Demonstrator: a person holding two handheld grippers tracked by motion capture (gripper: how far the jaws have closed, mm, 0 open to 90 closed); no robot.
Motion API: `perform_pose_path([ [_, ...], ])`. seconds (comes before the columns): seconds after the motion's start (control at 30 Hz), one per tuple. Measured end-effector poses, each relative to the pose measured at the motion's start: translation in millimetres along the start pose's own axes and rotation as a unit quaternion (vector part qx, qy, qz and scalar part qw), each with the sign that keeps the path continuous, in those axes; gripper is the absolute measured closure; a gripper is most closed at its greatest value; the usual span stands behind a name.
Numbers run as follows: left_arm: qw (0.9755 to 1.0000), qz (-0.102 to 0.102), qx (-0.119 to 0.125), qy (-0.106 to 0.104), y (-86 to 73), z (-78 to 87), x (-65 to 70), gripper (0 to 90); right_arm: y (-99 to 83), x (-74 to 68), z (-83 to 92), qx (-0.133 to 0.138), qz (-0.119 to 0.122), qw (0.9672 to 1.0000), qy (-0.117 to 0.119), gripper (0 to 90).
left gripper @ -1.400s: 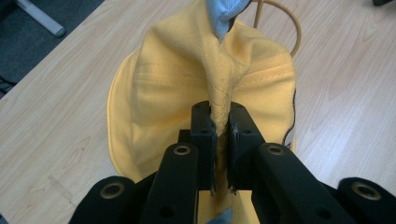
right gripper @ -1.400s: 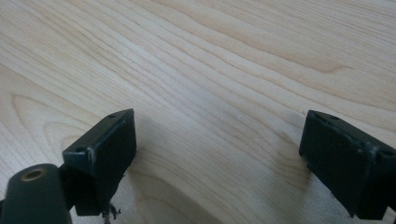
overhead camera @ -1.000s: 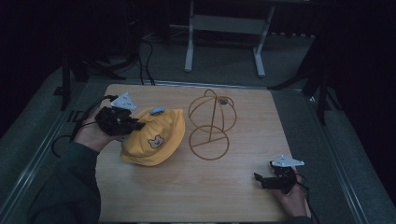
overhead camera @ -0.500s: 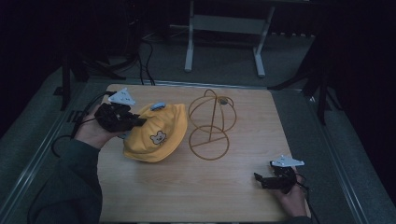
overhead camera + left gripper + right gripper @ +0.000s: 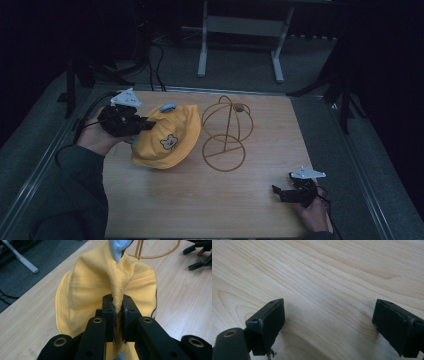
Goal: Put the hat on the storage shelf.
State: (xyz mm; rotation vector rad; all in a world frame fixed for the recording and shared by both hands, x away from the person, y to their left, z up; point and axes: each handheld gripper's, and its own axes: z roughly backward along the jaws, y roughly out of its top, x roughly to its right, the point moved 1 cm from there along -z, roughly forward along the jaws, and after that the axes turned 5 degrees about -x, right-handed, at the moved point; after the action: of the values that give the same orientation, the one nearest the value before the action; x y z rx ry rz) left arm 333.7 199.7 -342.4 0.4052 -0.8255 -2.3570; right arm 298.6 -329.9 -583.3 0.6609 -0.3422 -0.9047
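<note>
On the left side of the table [image 5: 200,200], my left gripper [image 5: 117,310] is pinching a fold of the yellow hat [image 5: 167,137], jaws squeezed tight on the fabric. That hat sits just left of the wire stand [image 5: 226,132], with a little bear patch [image 5: 169,142] on the front; can't spot any readable writing on it. Near right corner, my right gripper [image 5: 329,322] rests low over bare wood, jaws spread wide, nothing between them.

Left gripper [image 5: 145,123]: held at the table's left side, jaws level and pointing right, clamped tight on a fold of the yellow hat [image 5: 167,145]. Right gripper [image 5: 279,192]: resting low at the near right, jaws spread wide, pointing left.
</note>
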Motion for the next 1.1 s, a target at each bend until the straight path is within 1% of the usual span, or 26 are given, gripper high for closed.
perform_pose_path([
  [0.17,1.0000,-0.001,0.009,0.000,2.9,3.5,0.2,83.1,0.0,0.0,0.0,0.000,0.000,1.0000,0.000,10.9],
  [0.4,0.9999,-0.006,0.015,0.003,7.7,8.3,0.2,83.1,0.0,0.0,0.0,0.000,0.000,1.0000,0.000,10.9],
  [0.57,0.9997,-0.005,0.021,0.006,9.8,12.4,-0.1,83.1,0.0,0.0,0.0,0.000,0.000,1.0000,0.000,10.8],
  [0.67,0.9996,-0.010,0.024,0.007,11.9,16.0,0.2,83.1,0.0,0.0,0.0,0.000,0.000,1.0000,0.000,10.9],
  [0.77,0.9995,-0.010,0.030,0.006,13.6,19.0,-0.1,83.1,0.0,0.0,0.0,0.000,0.000,1.0000,0.000,10.9],
  [1.1,0.9993,-0.014,0.034,0.001,16.9,23.9,-2.0,83.1,0.0,-0.1,0.0,0.000,-0.001,1.0000,0.000,10.9],
])
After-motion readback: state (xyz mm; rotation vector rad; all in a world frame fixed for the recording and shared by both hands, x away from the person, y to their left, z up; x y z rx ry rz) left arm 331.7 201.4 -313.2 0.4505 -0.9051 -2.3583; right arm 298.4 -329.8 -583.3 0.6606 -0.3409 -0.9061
